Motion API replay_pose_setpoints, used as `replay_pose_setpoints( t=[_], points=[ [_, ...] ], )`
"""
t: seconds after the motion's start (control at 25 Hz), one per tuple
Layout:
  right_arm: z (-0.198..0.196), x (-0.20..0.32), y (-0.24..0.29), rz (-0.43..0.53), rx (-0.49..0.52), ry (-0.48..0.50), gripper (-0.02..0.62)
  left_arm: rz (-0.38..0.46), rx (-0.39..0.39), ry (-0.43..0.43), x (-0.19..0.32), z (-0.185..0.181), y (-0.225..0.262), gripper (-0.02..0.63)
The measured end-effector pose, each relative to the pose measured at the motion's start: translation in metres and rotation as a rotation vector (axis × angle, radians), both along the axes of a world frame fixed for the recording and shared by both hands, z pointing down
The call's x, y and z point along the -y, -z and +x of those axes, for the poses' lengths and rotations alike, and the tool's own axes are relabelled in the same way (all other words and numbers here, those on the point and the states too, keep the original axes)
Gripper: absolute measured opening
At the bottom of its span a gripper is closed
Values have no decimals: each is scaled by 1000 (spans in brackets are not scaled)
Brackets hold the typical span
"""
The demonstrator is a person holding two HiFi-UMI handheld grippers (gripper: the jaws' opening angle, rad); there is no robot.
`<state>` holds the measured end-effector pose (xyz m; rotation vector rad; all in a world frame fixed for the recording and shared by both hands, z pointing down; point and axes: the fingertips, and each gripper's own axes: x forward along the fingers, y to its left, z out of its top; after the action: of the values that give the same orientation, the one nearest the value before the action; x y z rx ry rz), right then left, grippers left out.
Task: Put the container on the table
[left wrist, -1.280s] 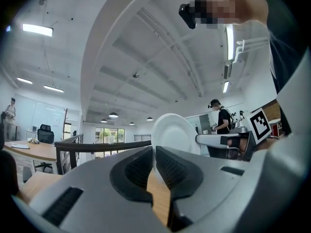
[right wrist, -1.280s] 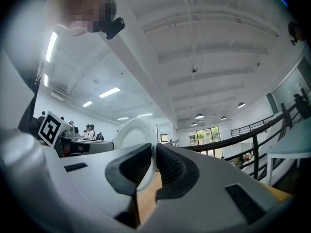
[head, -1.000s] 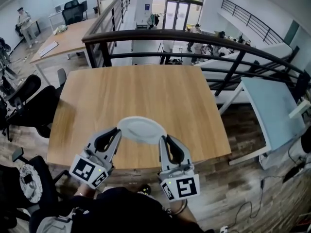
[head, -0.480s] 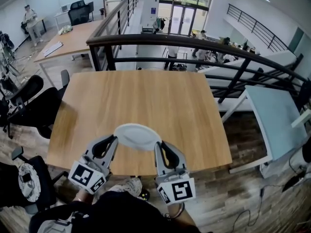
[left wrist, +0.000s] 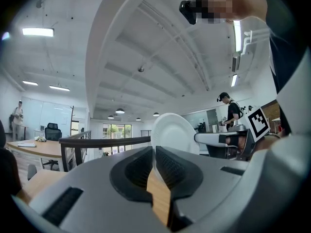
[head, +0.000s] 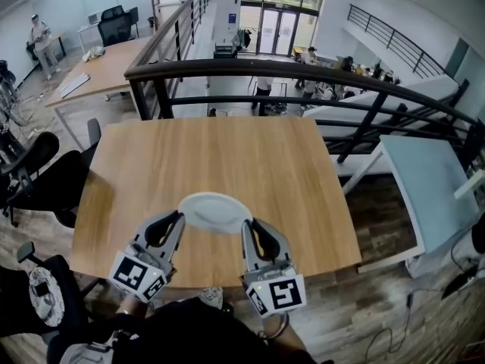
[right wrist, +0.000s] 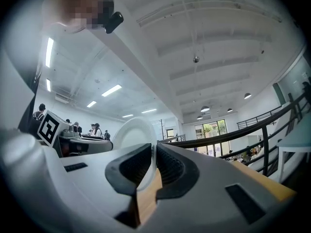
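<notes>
The container is a shallow white round dish, held level just above the near part of the wooden table. My left gripper is shut on its left rim and my right gripper is shut on its right rim. In the left gripper view the dish stands edge-on between the left gripper's dark ribbed pads. The right gripper view shows the dish pinched the same way in the right gripper. Both grippers point about level.
A black railing runs along the table's far edge, with a drop to a lower floor behind it. Black office chairs stand at the left. A pale blue table is at the right. More desks and people are farther back.
Both grippers have carried the dish together a little farther in over the table from its near edge. The grip on both rims is unchanged.
</notes>
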<state>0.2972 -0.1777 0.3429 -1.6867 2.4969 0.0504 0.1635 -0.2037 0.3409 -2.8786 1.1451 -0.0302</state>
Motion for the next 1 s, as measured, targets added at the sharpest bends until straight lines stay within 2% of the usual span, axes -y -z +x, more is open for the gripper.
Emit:
replay_pose_setpoints(
  t=[0.56,1.0],
  points=[
    [5,66,-18,-58,-23,18,40,-42,9,21,62,5,-18,21],
    [13,105,-40,-124,-62,17,40,-112,21,22,100,13,-47,21]
  ],
)
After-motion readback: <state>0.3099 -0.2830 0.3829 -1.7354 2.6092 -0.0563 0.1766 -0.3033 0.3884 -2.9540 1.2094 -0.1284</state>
